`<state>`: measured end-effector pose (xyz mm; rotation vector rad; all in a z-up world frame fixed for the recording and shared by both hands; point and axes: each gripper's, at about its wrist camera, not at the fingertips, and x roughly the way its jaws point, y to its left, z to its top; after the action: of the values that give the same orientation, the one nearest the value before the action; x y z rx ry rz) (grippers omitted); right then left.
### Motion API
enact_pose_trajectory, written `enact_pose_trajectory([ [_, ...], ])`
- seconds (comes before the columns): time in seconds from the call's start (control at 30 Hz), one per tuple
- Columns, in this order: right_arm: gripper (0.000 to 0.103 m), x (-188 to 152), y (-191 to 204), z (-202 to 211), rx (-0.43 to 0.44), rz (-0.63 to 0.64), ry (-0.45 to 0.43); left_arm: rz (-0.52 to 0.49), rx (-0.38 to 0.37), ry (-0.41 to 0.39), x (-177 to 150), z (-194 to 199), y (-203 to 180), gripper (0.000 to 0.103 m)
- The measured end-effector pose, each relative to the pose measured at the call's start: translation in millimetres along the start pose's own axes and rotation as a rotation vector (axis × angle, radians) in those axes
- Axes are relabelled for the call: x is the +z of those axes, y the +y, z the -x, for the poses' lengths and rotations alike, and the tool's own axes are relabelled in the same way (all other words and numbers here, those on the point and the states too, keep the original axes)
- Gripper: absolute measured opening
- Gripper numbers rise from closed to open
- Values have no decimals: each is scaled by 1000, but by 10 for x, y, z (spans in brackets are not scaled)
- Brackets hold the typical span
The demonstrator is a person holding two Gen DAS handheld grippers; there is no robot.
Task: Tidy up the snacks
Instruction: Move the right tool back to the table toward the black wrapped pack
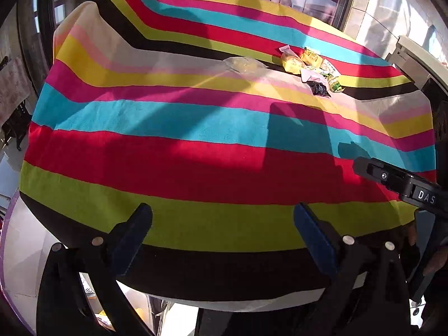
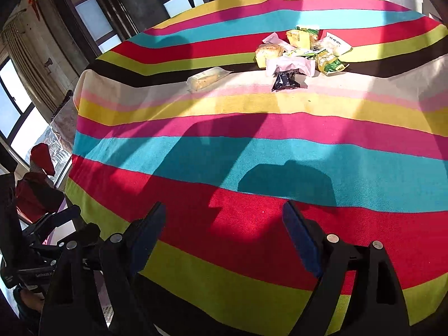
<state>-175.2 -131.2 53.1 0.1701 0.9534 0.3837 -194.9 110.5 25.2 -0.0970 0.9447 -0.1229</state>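
So the round table with the striped cloth [image 2: 196, 151] has everything parked toward its far edge. Going left to right: a clear-wrapped pale cake slice [image 2: 205, 79] sits alone, then a heap of crinkly yellow, white and green snack packets [image 2: 303, 51], with a small black foil sachet [image 2: 286, 81] just in front of it. Both tongs hover over the near edge, well apart from it all. The left gripper [image 1: 222, 240] is spread wide, nothing between the pads. The right gripper [image 2: 224, 240] is empty too. These look light, soft and slippery, probably crushable, so I'd pinch a sealed wrapper end, not the middle.
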Motion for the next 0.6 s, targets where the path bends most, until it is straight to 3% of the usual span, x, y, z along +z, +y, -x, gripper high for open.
enact_pose_trajectory([
  [0.07, 82, 0, -108, -17, -19, 4, -3, 24, -50, 16, 202, -253, -173, 101],
  [0.13, 82, 25, -220, -19, -15, -19, -5, 45, -53, 13, 397, -485, -313, 101],
  [0.33, 82, 316, -422, -16, -30, -69, -19, 27, 58, -8, 898, -914, -543, 101],
  [0.4, 82, 465, -444, -55, -62, -55, -24, 11, 81, 20, 917, -1001, -544, 101],
  [0.47, 83, 629, -506, -153, -89, -74, -2, -69, 129, 41, 870, -1034, -636, 102],
  [0.6, 83, 946, -632, -381, -100, -134, 11, -85, 114, 35, 827, -993, -640, 102],
])
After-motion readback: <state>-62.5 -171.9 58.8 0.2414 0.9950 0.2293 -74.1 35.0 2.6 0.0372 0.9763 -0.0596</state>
